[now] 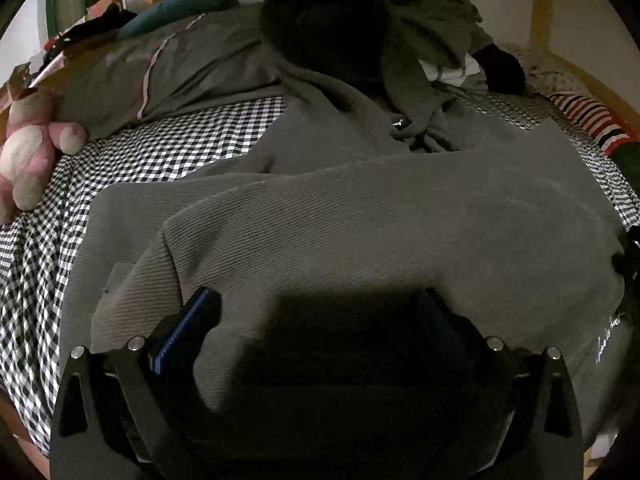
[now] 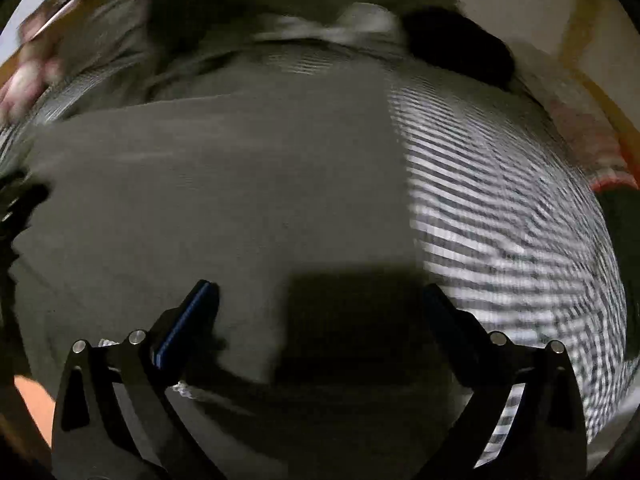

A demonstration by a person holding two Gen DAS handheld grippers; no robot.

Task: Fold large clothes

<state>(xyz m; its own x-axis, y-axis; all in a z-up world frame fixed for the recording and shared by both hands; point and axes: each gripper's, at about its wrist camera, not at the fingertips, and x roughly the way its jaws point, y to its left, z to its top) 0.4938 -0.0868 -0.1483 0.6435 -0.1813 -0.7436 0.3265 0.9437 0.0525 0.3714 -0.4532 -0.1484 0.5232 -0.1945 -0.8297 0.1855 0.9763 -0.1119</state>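
Note:
A large grey-green ribbed knit garment [image 1: 360, 216] lies spread on the checked bed, one layer folded over another, its hood and drawstrings bunched toward the headboard. My left gripper [image 1: 320, 304] hovers just above its near part, jaws wide open, nothing between the blue-padded fingers [image 1: 188, 328]. In the blurred right wrist view the same garment [image 2: 224, 200] fills the left and middle, its straight right edge meeting the checked sheet [image 2: 520, 240]. My right gripper [image 2: 320, 304] stands open over that garment near its right edge, empty.
A pink plush toy [image 1: 32, 152] sits at the bed's left edge. A grey pillow [image 1: 168, 72] and a dark round cushion [image 1: 328, 28] lie at the head, with a striped cloth [image 1: 588, 116] at the right. Wooden bed posts [image 1: 540, 4] frame the far side.

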